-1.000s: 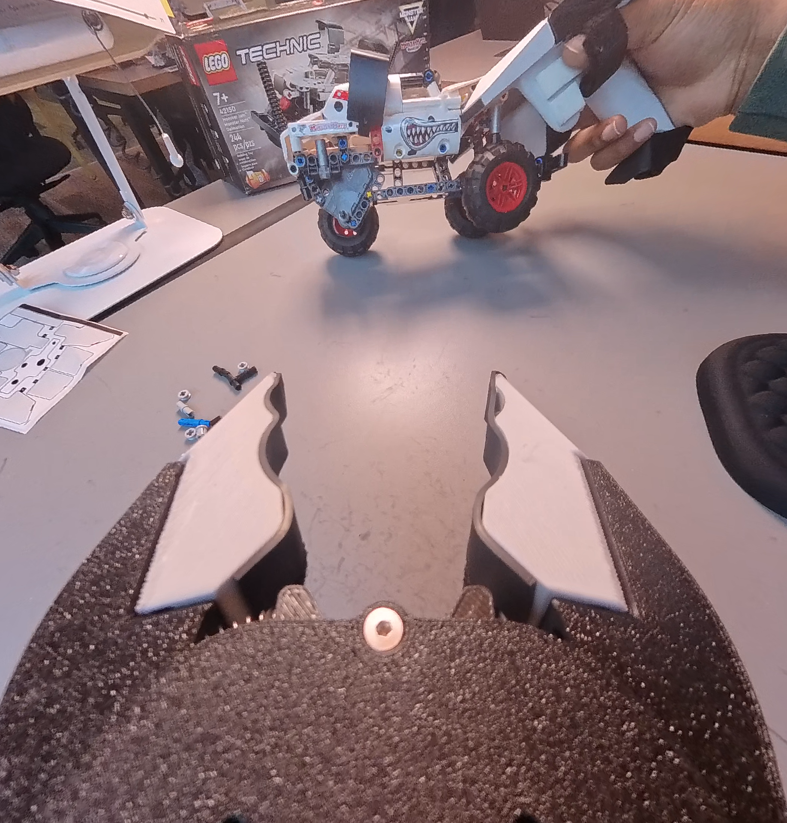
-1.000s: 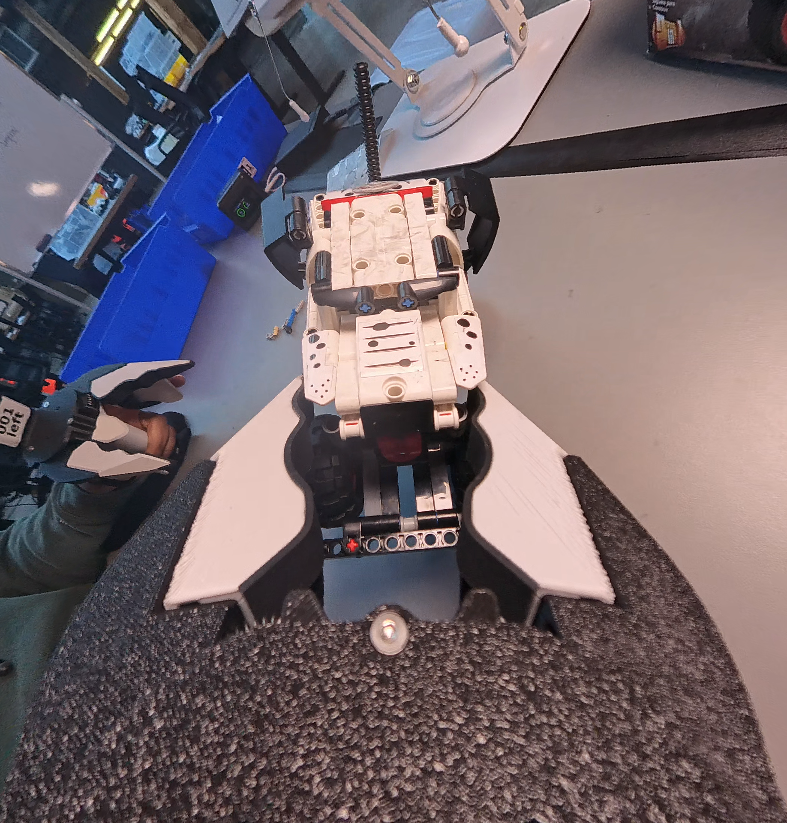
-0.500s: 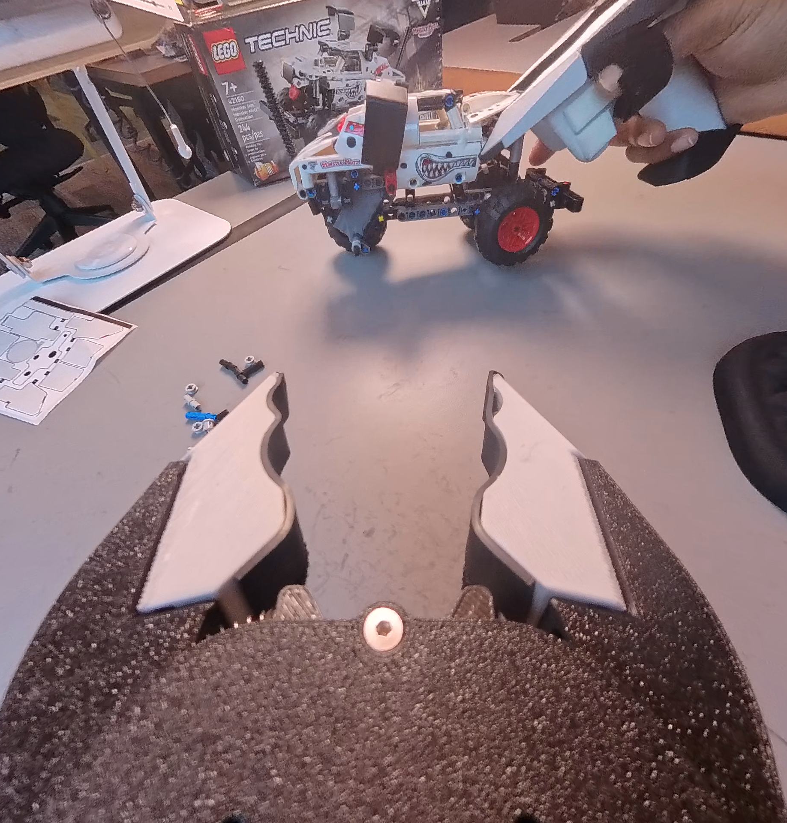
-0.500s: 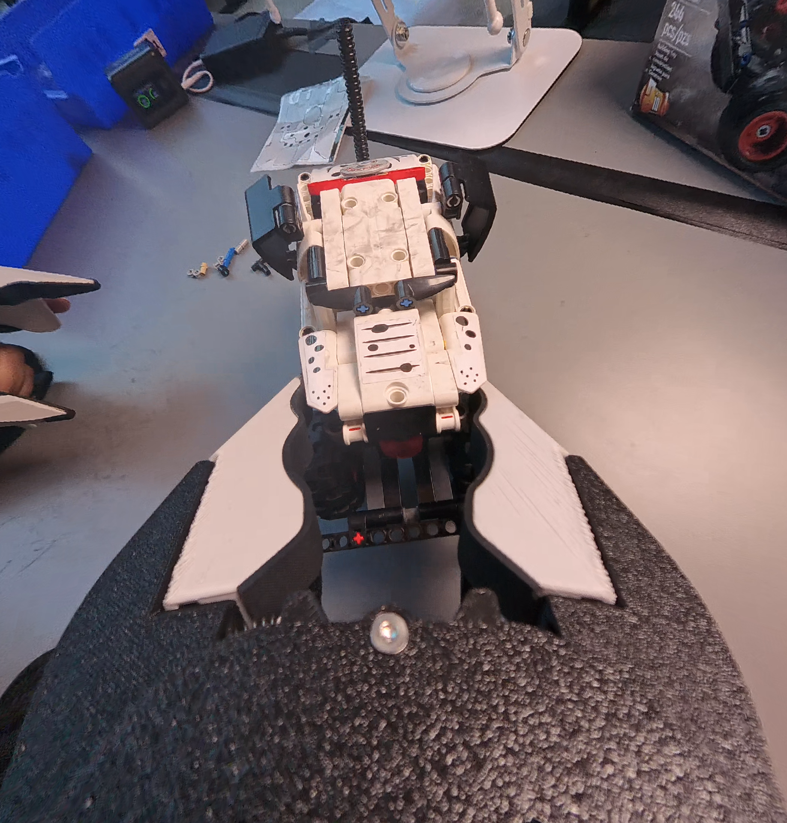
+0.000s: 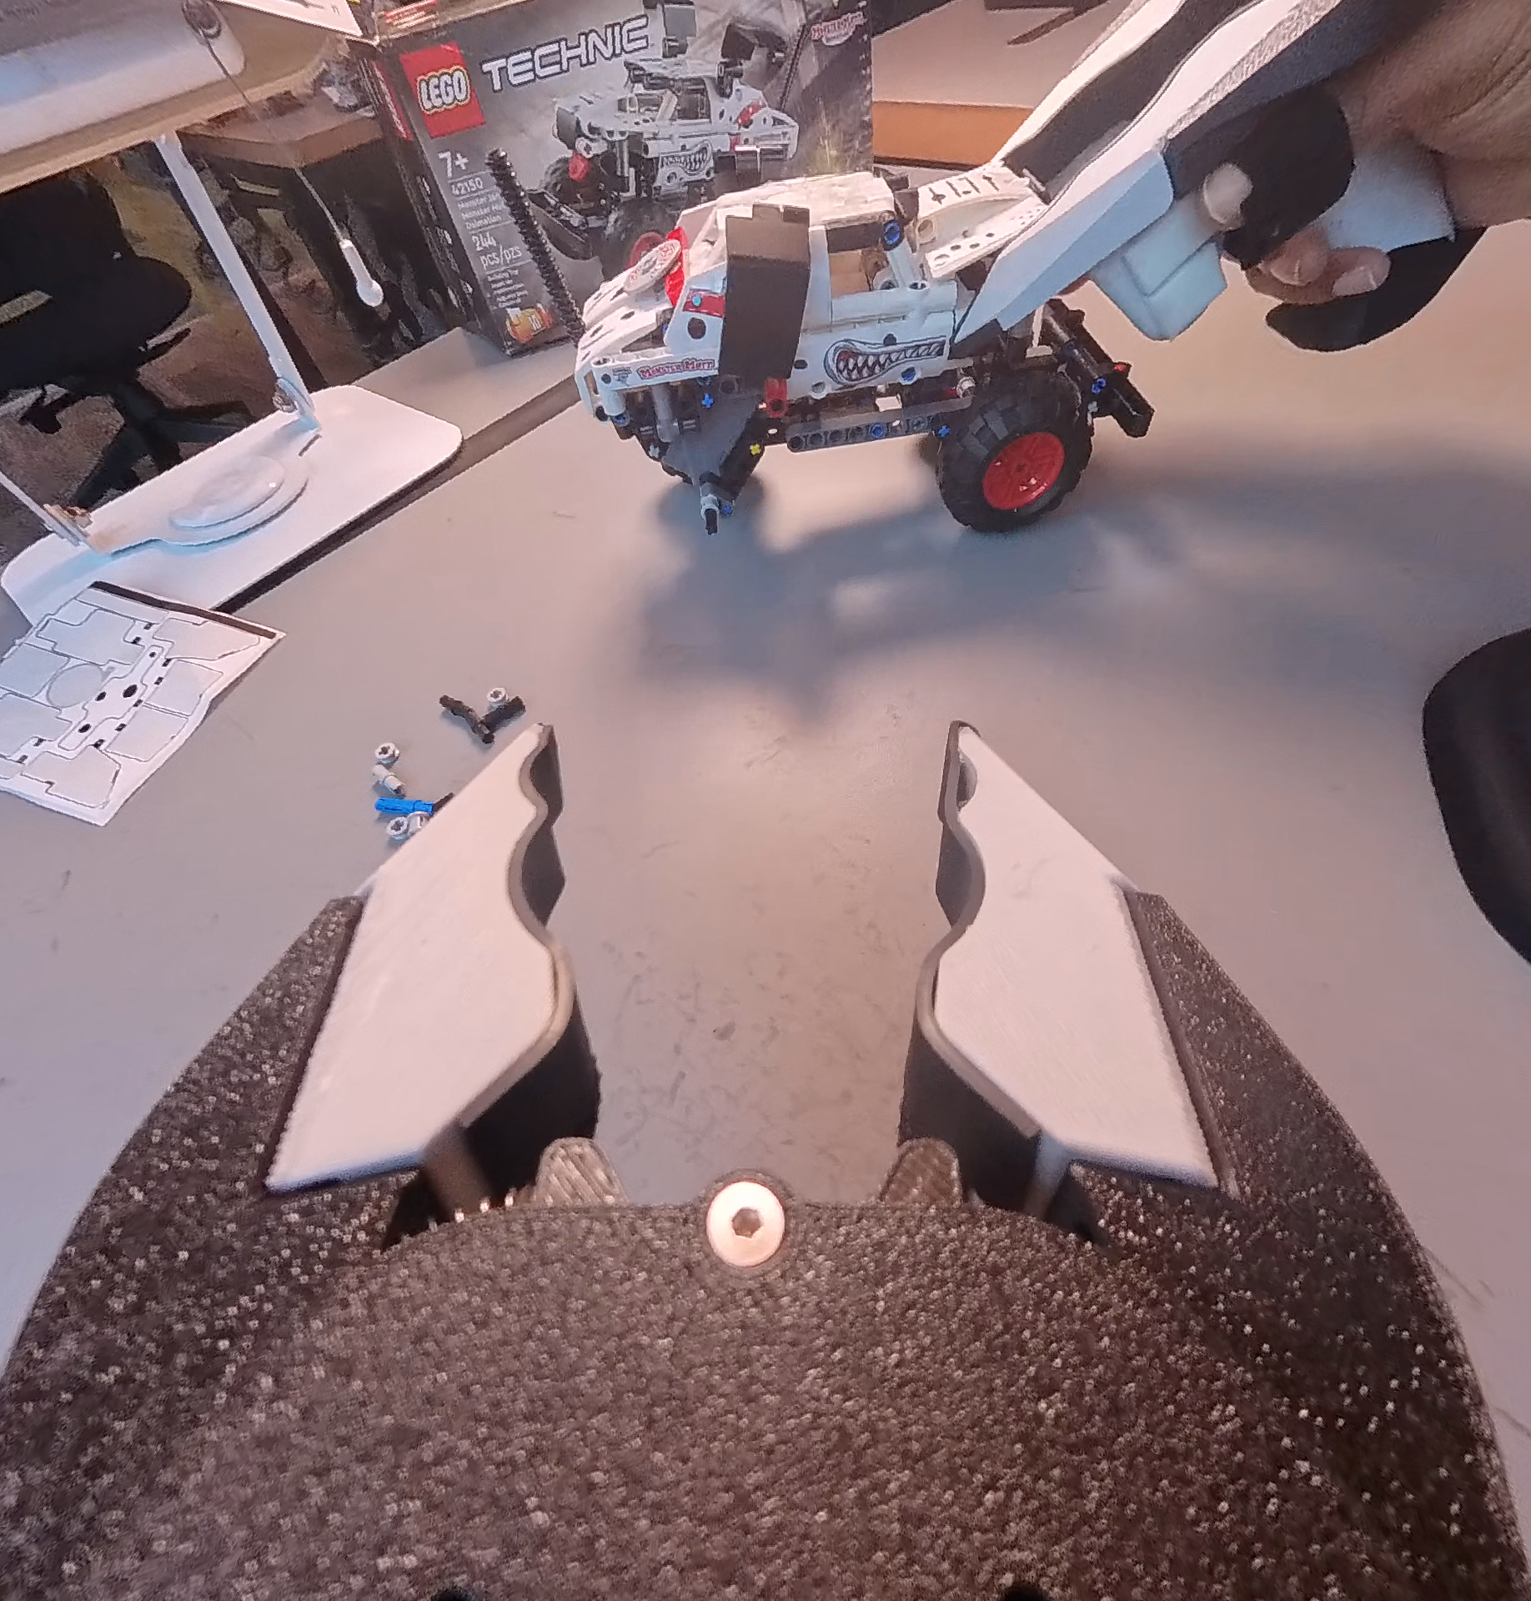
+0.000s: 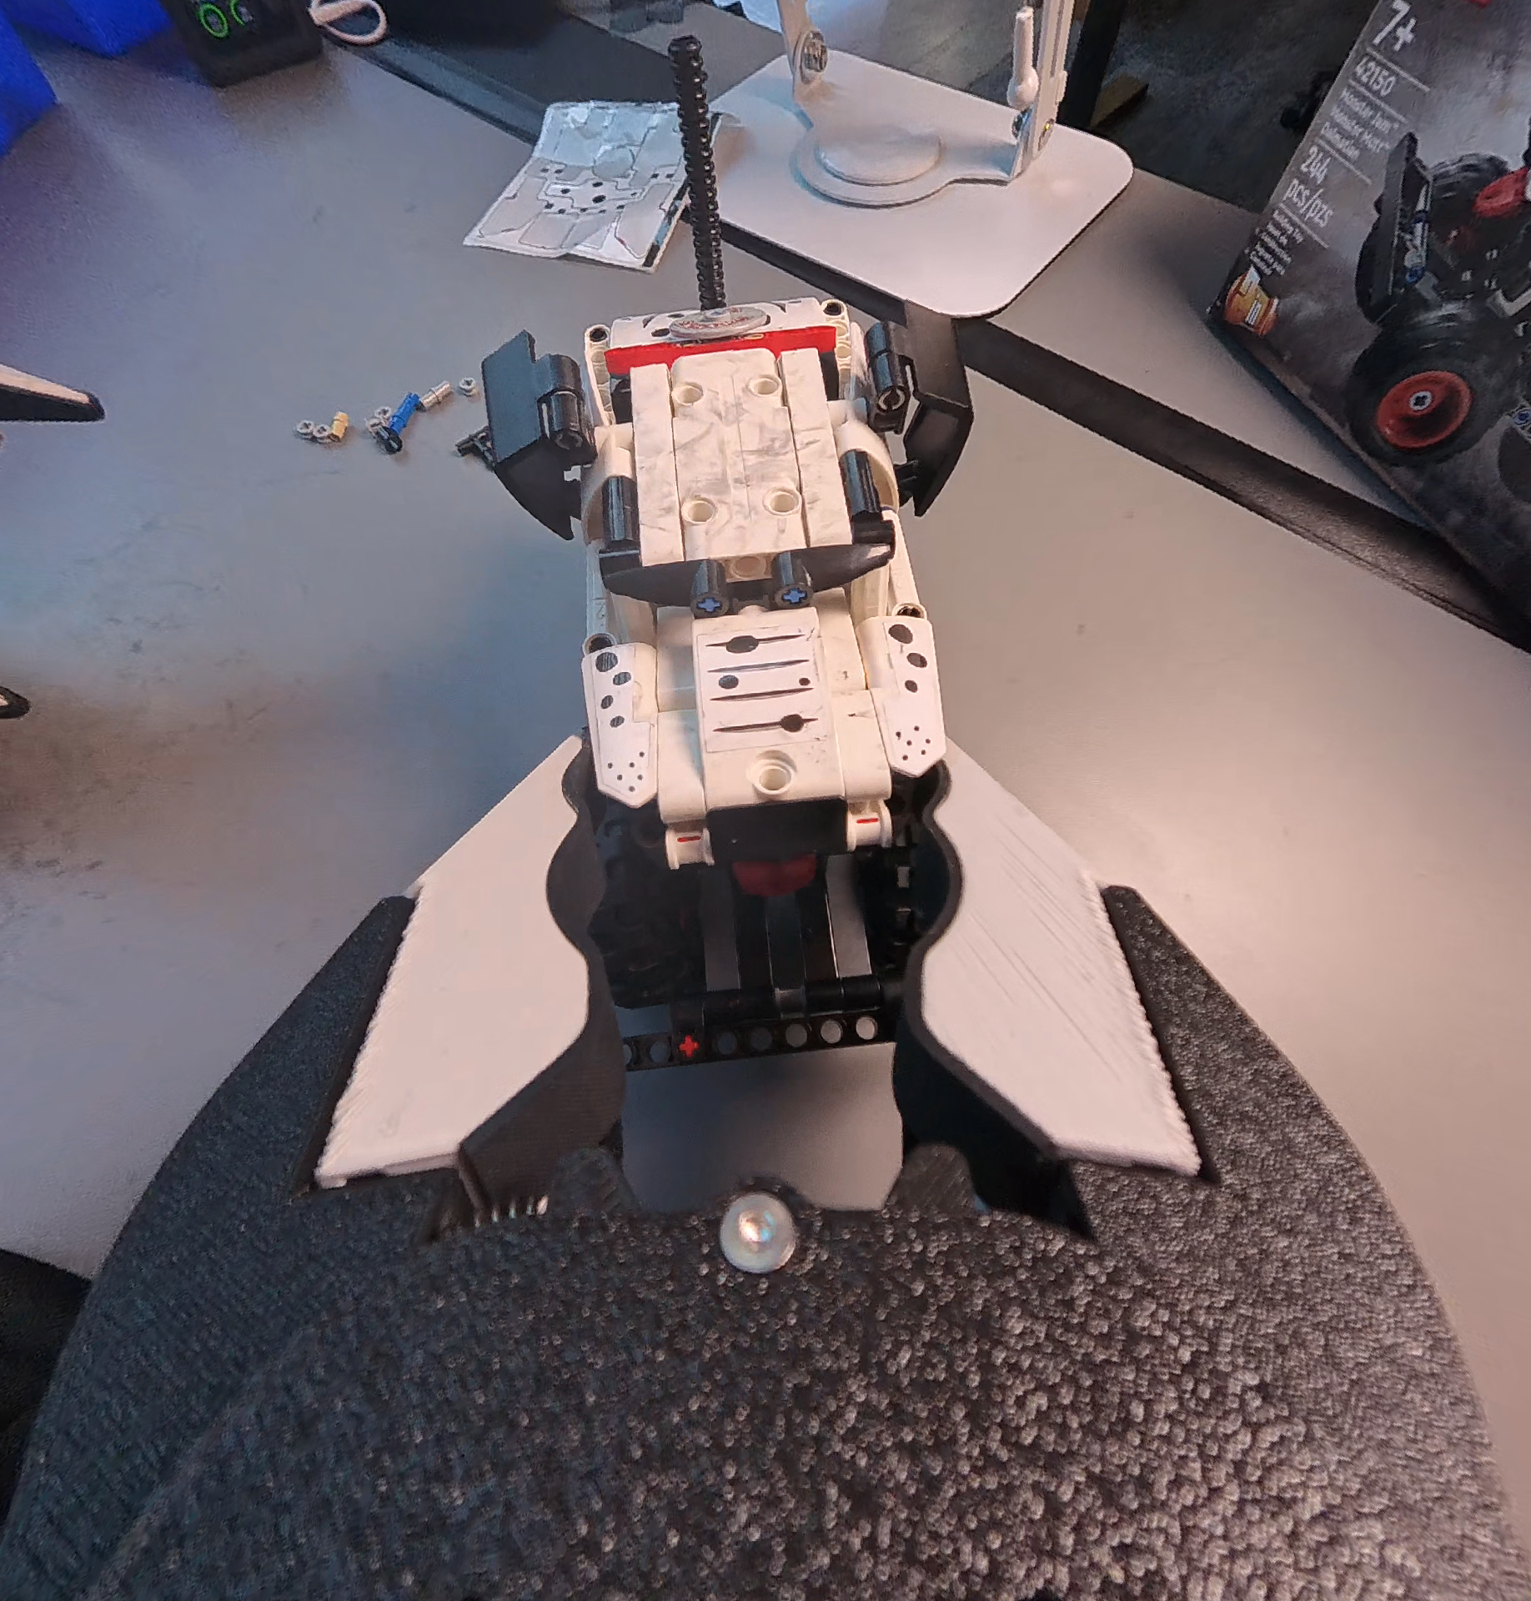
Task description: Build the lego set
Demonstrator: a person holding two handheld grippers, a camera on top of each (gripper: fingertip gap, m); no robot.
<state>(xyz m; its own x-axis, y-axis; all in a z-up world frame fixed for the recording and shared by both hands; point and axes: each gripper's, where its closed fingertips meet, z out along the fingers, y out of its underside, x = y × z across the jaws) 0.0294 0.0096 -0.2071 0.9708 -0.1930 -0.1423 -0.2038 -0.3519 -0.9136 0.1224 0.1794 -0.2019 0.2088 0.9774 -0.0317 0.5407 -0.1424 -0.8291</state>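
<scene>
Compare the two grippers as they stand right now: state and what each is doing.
The left gripper is open with bare table between its fingers; the right gripper is shut on the rear of the white truck. The left one hangs over the table beside the loose small parts; the right one grips the truck from behind and slightly above. Both have white fingers on a black textured body.
</scene>
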